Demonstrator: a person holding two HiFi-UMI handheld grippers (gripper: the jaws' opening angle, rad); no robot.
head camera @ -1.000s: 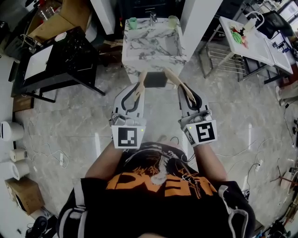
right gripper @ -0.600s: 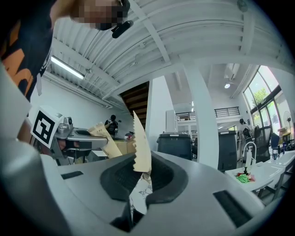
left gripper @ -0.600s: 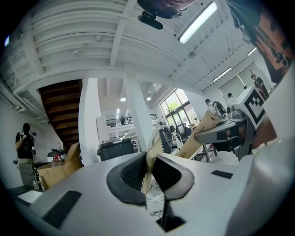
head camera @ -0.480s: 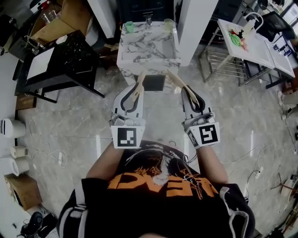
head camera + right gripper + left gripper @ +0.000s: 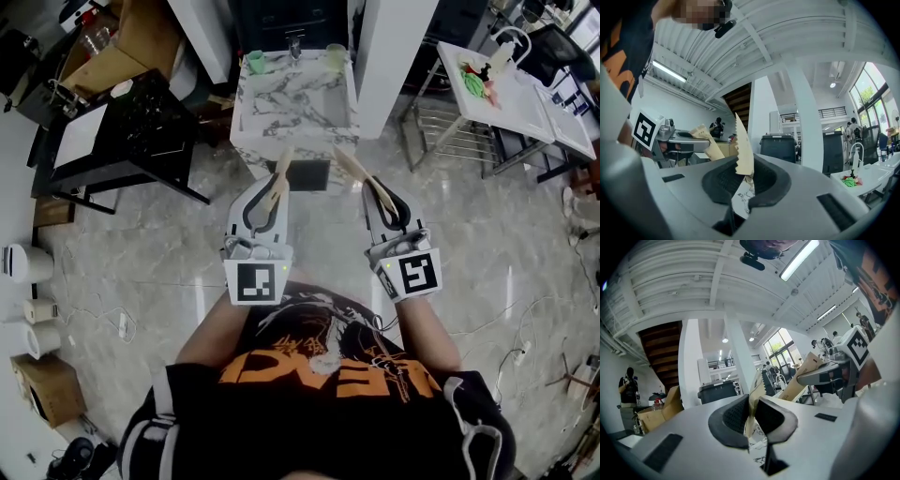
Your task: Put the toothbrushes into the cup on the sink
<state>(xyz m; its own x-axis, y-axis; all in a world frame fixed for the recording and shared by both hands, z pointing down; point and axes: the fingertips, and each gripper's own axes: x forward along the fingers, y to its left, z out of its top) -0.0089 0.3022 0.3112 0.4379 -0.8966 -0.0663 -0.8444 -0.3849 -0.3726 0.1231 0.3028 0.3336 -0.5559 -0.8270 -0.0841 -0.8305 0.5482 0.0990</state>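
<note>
In the head view, my left gripper [image 5: 272,194] is shut on a tan paper-wrapped toothbrush [image 5: 279,172] that points up toward the sink. My right gripper [image 5: 381,194] is shut on a second wrapped toothbrush [image 5: 351,166], angled up and to the left. The marble sink [image 5: 246,105] stands just beyond both tips, above the floor. A green cup [image 5: 255,62] sits on its back left corner and a pale cup [image 5: 336,56] on its back right. In the left gripper view, the pads [image 5: 737,417] pinch the cream wrapper [image 5: 754,394]. In the right gripper view, a serrated wrapper [image 5: 743,150] stands between the shut jaws.
A faucet [image 5: 295,43] rises between the two cups. A black table [image 5: 131,127] stands left of the sink, a white pillar [image 5: 394,56] and a metal rack [image 5: 450,122] to its right, then a white table [image 5: 511,89]. Cables [image 5: 103,309] trail over the marble floor.
Both grippers keep their hold on the toothbrushes. The sink has drifted slightly left in the head view and sits a little closer to the toothbrush tips.
</note>
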